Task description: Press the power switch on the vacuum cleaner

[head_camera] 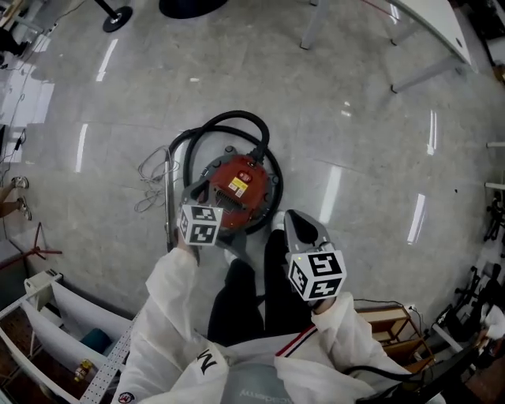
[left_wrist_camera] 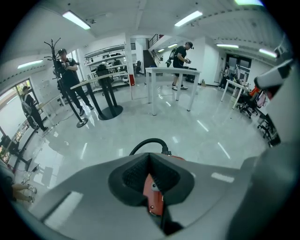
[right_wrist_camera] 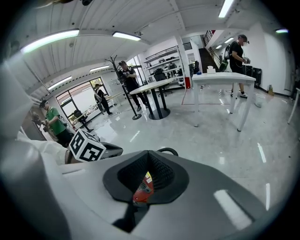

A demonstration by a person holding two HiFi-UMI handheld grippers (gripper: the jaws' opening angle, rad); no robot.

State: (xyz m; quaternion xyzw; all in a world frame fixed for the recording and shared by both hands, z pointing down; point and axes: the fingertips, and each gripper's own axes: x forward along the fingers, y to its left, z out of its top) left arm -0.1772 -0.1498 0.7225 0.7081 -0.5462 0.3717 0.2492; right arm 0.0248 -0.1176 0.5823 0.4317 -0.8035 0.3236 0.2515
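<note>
**Speaker 1:** Gray floor (head_camera: 355, 118) all around. Where is the vacuum cleaner (head_camera: 241, 185)?

**Speaker 2:** Middle of the frame. Your left gripper (head_camera: 192, 191) hangs over its left edge, and your right gripper (head_camera: 293, 218) is at the lower right. All 2 have fingers together, holding nothing. I think the press is not done yet.

In the head view the round red vacuum cleaner (head_camera: 241, 188) sits on the polished grey floor (head_camera: 355, 118) just left of frame centre. Its black flexible hose (head_camera: 229, 120) loops above and around it. A thin metal wand (head_camera: 168, 189) lies along the cleaner's left side, and a loose tangle of pale cord (head_camera: 148, 170) lies further left. The left gripper (head_camera: 207, 197) overlaps the cleaner's lower-left edge. The right gripper (head_camera: 298, 221) is at the cleaner's lower right, apart from it. A white table (head_camera: 442, 24) stands at upper right, a brown wooden frame (head_camera: 388, 319) at lower right and a white metal rack (head_camera: 47, 316) at lower left.
</note>
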